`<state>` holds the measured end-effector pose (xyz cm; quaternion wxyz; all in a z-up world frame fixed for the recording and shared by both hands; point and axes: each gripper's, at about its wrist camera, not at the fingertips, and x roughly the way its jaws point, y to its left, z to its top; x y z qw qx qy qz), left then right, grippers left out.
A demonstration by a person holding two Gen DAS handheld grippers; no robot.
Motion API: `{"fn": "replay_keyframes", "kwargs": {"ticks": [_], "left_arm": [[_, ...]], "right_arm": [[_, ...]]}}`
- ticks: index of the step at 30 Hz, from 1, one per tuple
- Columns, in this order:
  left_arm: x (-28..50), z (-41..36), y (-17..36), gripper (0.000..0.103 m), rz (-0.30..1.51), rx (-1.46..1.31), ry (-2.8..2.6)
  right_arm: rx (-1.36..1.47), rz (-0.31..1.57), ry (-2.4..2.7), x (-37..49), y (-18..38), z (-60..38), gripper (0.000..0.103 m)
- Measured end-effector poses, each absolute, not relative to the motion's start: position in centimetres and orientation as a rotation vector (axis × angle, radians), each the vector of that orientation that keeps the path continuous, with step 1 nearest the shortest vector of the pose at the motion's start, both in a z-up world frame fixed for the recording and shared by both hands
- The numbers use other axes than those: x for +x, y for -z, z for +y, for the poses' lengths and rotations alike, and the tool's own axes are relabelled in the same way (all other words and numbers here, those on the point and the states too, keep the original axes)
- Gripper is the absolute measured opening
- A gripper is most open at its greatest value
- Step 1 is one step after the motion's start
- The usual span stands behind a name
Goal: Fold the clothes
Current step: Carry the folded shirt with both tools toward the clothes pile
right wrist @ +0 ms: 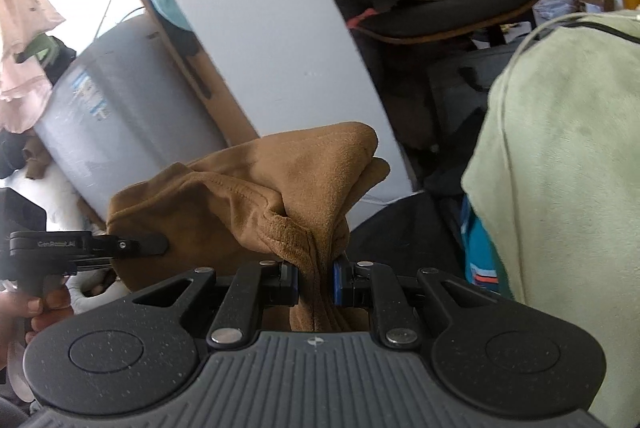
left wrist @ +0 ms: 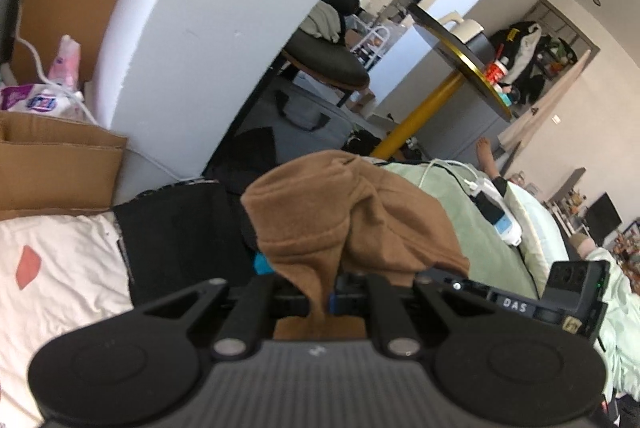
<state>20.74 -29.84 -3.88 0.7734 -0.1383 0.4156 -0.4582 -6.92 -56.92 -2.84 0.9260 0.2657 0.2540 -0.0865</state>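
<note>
The brown garment hangs bunched between your two grippers, lifted clear of the bedding. Your right gripper is clamped on a gathered fold of it: the blue-padded fingers press in from both sides and cloth spills out below them. Your left gripper also has the garment pinched between its closed jaws, the fabric rising in a soft mound just ahead of the fingers. In the right wrist view, the left gripper shows at the left edge, its tip touching the garment's side, with your hand wrapped around the handle.

Beneath and behind the garment lies black clothing, beside a pale green blanket that carries a white charger and cable. A white sheet lies to the left. Beyond stand a white wall, a dark chair with a grey cloth on it, and a yellow-legged table.
</note>
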Motion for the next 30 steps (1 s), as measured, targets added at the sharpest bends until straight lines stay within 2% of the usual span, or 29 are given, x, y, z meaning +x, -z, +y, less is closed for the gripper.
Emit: {"fn": "replay_keyframes", "kwargs": {"ticks": [13, 30], "left_arm": [[23.7, -33.6, 7.4, 0.007, 0.909, -0.245, 1.154], [26.6, -32.9, 14.2, 0.007, 0.888, -0.287, 1.201]], "right_arm": [[0.497, 0.558, 0.273, -6.3, 5.5, -59.6, 0.015], [0.385, 0.612, 0.267, -1.3, 11.8, -60.4, 0.015]]}}
